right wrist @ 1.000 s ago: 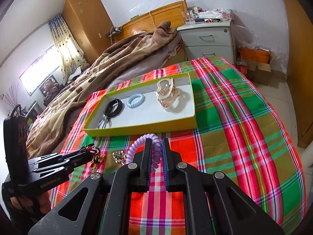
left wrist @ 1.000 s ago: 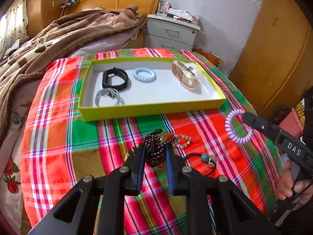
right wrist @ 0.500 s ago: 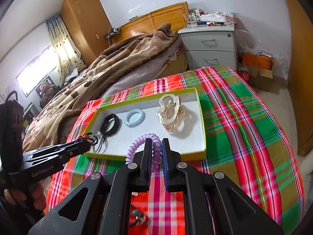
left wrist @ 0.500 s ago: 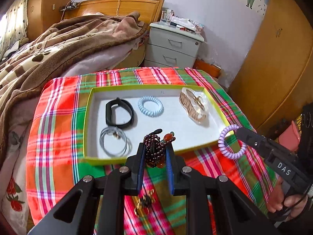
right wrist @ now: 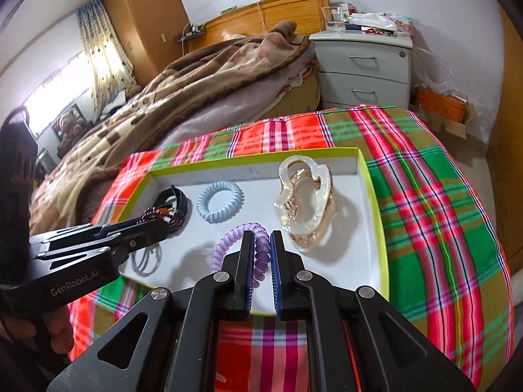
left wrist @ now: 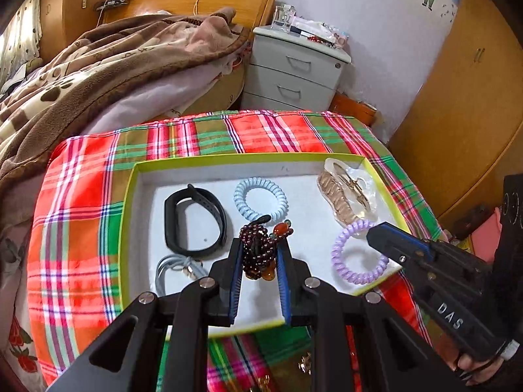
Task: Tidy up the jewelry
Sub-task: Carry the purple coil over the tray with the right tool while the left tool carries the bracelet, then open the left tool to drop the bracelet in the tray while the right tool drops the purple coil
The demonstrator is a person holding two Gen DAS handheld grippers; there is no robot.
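Now both tools hang over the tray (left wrist: 129, 202), a shallow white box with a yellow-green rim on the plaid cloth (left wrist: 75, 215) of the table. Left tool (left wrist: 260, 254) is clamped on a dark bead bracelet (left wrist: 256, 248), bunched between its blue pads, with an orange bead poking out at 1 o'clock. Right tool (right wrist: 261, 248) is pinched tight on a purple coil tie (right wrist: 228, 245), whose loop sticks out toward 10 o'clock of its tips. In the left wrist view, that tie (left wrist: 356, 254) sits at 3 o'clock of the bracelet, over the tray's near right corner. Lying in the tray are a black band (left wrist: 193, 219) at 10 o'clock of the bracelet, a blue coil tie (left wrist: 260, 201) at 12 o'clock, a clear gold hair claw (left wrist: 346, 196) at 2 o'clock near the right wall, and a grey hair tie (left wrist: 173, 269) at 9 o'clock beside the near rim. A hand (left wrist: 474, 364) grips the right tool's handle at the lower right edge.
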